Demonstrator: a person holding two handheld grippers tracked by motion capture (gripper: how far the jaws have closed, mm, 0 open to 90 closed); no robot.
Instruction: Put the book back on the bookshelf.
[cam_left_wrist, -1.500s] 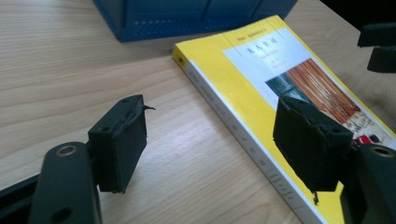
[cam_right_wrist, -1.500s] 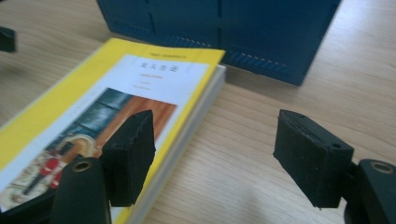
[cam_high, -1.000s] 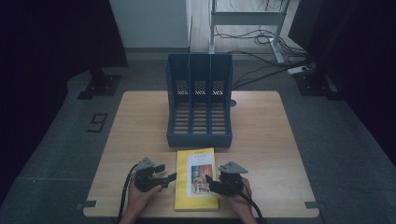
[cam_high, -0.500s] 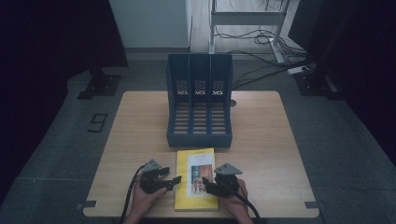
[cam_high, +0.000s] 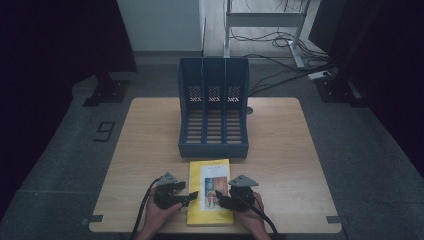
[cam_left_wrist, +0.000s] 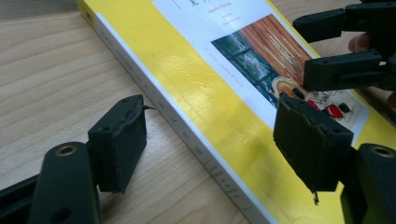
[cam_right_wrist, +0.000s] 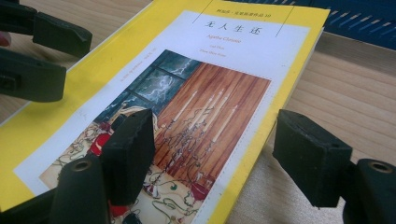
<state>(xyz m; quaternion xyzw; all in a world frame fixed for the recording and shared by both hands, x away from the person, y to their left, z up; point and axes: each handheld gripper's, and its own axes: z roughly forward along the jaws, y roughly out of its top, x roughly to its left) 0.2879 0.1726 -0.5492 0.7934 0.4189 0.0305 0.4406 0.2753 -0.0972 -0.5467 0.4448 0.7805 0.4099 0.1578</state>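
A yellow book (cam_high: 210, 192) with a white picture cover lies flat near the table's front edge. My left gripper (cam_high: 192, 196) is open at the book's left side. In the left gripper view (cam_left_wrist: 210, 140) its jaws straddle the spine edge of the book (cam_left_wrist: 210, 93), one over the wood and one over the cover, neither pressing. My right gripper (cam_high: 218, 200) is open at the right side. In the right gripper view (cam_right_wrist: 212, 149) one jaw hangs over the cover of the book (cam_right_wrist: 224, 70) and the other over the bare table.
A blue three-slot file holder (cam_high: 213, 107) stands on the wooden table (cam_high: 280, 150) just behind the book, its open slots facing the person; its base (cam_right_wrist: 364, 23) is close behind the book's far edge. Bare wood lies left and right of the book.
The left gripper has edged slightly toward the book's left edge. The right gripper and the book have stayed where they were.
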